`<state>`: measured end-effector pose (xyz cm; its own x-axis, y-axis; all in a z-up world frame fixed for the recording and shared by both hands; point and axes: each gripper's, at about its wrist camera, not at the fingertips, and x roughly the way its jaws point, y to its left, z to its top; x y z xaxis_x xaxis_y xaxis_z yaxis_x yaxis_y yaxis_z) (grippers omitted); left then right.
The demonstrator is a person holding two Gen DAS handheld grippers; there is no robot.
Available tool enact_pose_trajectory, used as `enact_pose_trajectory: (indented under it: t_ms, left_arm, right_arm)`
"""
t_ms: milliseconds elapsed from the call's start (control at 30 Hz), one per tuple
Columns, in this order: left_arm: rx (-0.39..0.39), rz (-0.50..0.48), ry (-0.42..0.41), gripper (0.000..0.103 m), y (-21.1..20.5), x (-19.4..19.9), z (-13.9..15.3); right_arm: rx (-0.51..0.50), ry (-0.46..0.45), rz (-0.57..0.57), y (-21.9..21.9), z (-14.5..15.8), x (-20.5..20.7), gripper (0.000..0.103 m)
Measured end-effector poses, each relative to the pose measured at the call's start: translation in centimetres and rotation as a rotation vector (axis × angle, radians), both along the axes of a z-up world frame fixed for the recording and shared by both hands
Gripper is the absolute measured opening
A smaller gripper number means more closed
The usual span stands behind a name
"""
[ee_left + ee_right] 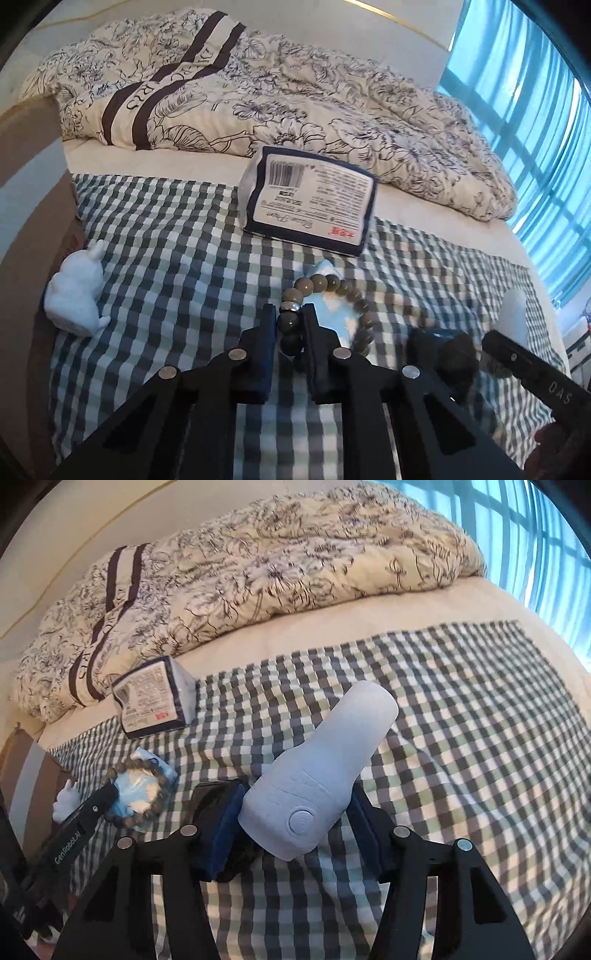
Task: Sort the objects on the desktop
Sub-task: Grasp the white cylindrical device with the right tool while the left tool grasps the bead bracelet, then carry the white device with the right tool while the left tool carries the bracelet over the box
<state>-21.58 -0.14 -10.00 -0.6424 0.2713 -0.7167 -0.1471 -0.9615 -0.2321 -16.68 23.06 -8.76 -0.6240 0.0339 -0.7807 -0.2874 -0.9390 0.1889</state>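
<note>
Fingers first: left gripper [290, 325] is clenched on the brown wooden bead bracelet [325, 295], pinching two or three dark beads at one side of the loop. The rest of the loop hangs free past the fingertips, over a pale blue and white plastic packet [332, 310] lying on the green-grey checked cloth [166, 240].

- White rabbit-shaped figurine [77, 295] sits at the cloth's far left edge, beside a brown cardboard box [29, 206].
- Navy-edged tissue pack with a white barcode label [310, 199] lies at the cloth's back edge, well clear of both grippers.
- Right gripper [295, 819] grasps a pale grey-white plastic handheld device with a round button [317, 775], pads on its narrow button end. The wide end sticks out forward, tilted up to the right.

Risks, my read:
- Bracelet: round beads on a likely elastic cord, narrow pinch. Could roll out of the pads, or the loop could snag the packet and drag it.
- Device: held far from its middle, smooth shell. Could pivot or slip under a fast swing.
- The grippers are close together; the right one's tip shows in the left wrist view. Crossing paths risks a collision.
</note>
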Motion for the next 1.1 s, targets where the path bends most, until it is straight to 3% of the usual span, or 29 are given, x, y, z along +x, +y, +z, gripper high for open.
enact_pose_trajectory:
  t_ms: [267,633,767,1100]
  left_arm:
    - [0.008,-0.015,0.077,0.012,-0.4,4.4,3.3]
    - [0.027,0.040,0.122,0.012,-2.7,9.3,5.3]
    - [0.025,0.063,0.102,0.012,-3.1,11.0,6.1]
    - [-0.003,0.064,0.163,0.012,-2.8,16.2,11.2]
  right_arm:
    - [0.027,0.047,0.028,-0.6,2.9,2.3,0.057]
    - [0.068,0.092,0.117,-2.8,6.6,7.2,0.057]
    - [0.081,0.078,0.164,-3.9,6.9,9.1,0.057]
    - [0.072,0.075,0.291,-6.3,7.7,13.8,0.057]
